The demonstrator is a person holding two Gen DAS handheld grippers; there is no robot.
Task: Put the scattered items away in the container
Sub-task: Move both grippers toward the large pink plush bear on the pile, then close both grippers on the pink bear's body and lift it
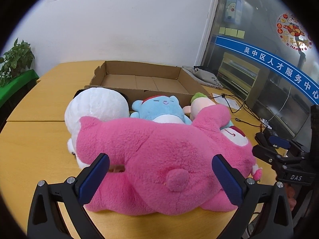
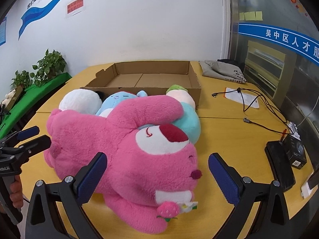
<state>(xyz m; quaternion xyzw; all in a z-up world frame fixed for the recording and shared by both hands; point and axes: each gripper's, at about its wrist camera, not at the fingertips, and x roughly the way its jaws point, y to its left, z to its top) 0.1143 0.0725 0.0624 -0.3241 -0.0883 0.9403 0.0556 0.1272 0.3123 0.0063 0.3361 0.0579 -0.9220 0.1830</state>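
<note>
Left wrist view: the left gripper point(image 1: 160, 176) stands spread wide around the rump of a pink plush bear point(image 1: 159, 149) lying on the yellow bench point(image 1: 35, 139), its blue pads beside the fur, contact unclear. Right wrist view: the right gripper point(image 2: 157, 176), equally wide, brackets the bear's head. White point(image 1: 95, 103), blue point(image 1: 161, 107) and green-topped point(image 1: 199, 102) plush toys crowd behind, against the empty cardboard box point(image 1: 139, 73).
</note>
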